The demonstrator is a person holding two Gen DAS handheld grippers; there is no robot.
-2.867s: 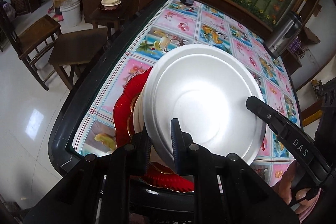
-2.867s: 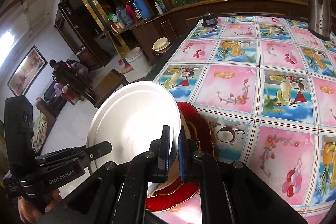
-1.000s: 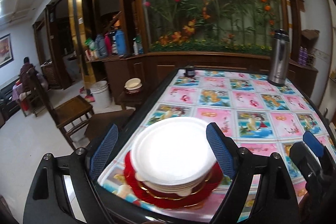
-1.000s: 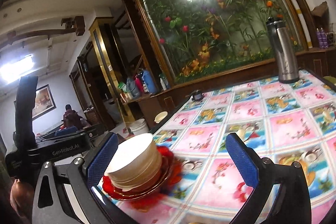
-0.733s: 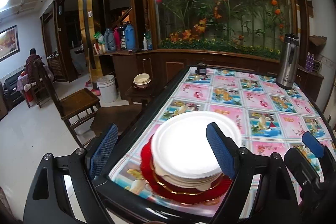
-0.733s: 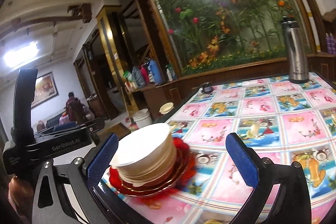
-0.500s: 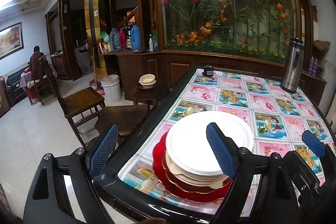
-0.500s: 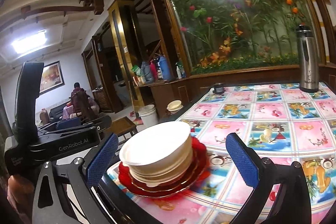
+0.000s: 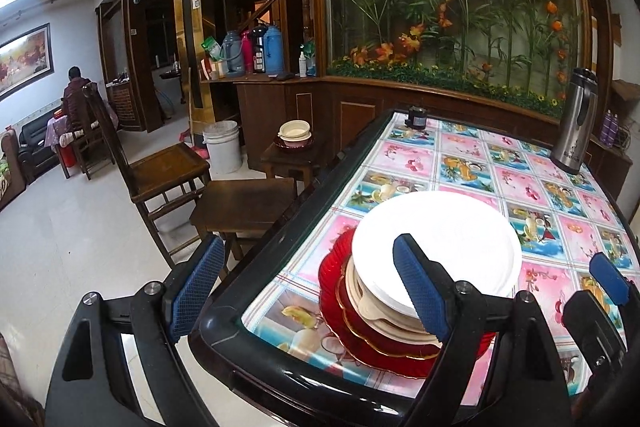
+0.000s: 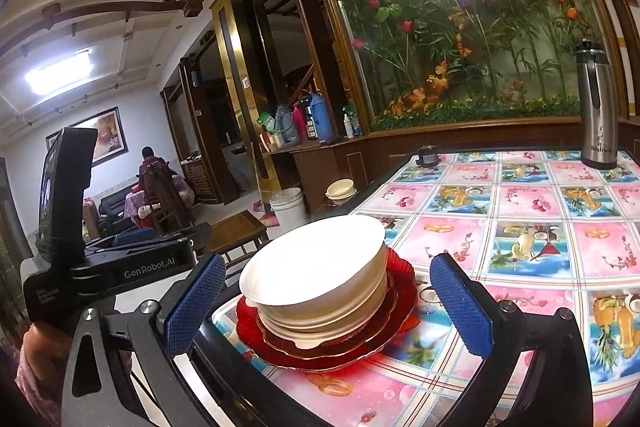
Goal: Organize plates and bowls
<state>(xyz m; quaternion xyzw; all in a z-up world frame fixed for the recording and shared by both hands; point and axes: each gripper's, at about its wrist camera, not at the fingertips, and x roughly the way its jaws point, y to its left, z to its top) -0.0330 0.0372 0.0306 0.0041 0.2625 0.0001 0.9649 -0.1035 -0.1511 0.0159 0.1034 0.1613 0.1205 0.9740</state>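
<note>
Your left gripper (image 9: 308, 291) is spread wide and holds nothing. Your right gripper (image 10: 326, 301) is spread wide too. The white plate (image 9: 440, 247) sits on top of the stack, just past your tips, close to the near corner of the table (image 10: 532, 223). The big red plate (image 10: 400, 273) is at the bottom, so the stack stays steady. The top plate may lean a bit; it is hard to tell.
</note>
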